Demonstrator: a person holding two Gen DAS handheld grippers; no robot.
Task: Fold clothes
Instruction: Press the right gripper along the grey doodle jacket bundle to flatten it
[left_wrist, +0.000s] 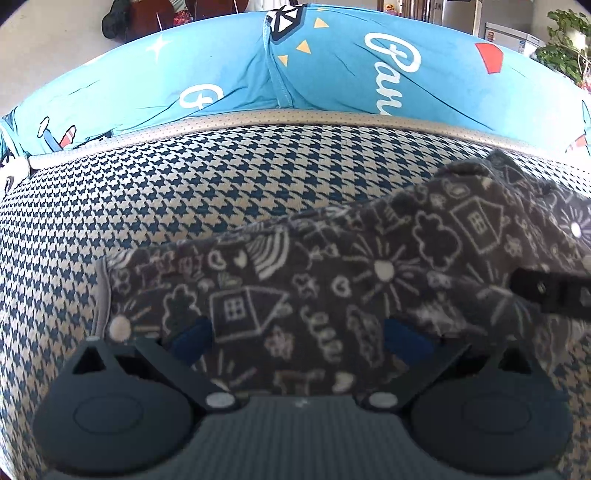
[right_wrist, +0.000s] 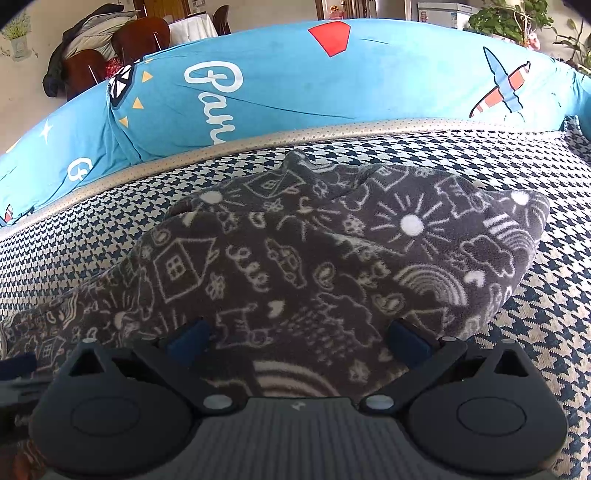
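A grey fleece garment (left_wrist: 295, 280) printed with white doodles of houses, suns and rainbows lies on a houndstooth cushion (left_wrist: 184, 177). My left gripper (left_wrist: 299, 339) is open, its blue-padded fingers (left_wrist: 192, 339) spread wide at the garment's near edge, and fabric lies between them. In the right wrist view the same garment (right_wrist: 332, 251) is bunched into a mound. My right gripper (right_wrist: 299, 339) is open too, its pads (right_wrist: 410, 339) set wide on either side of the near hem. A dark part of the right gripper (left_wrist: 554, 291) shows at the right edge of the left wrist view.
A bright blue cover (right_wrist: 332, 85) with white lettering and plane prints runs behind the cushion, past a beige piped edge (right_wrist: 295, 136). Wooden chairs with a jacket (right_wrist: 92, 55) stand at the back left, potted plants (right_wrist: 517, 18) at the back right.
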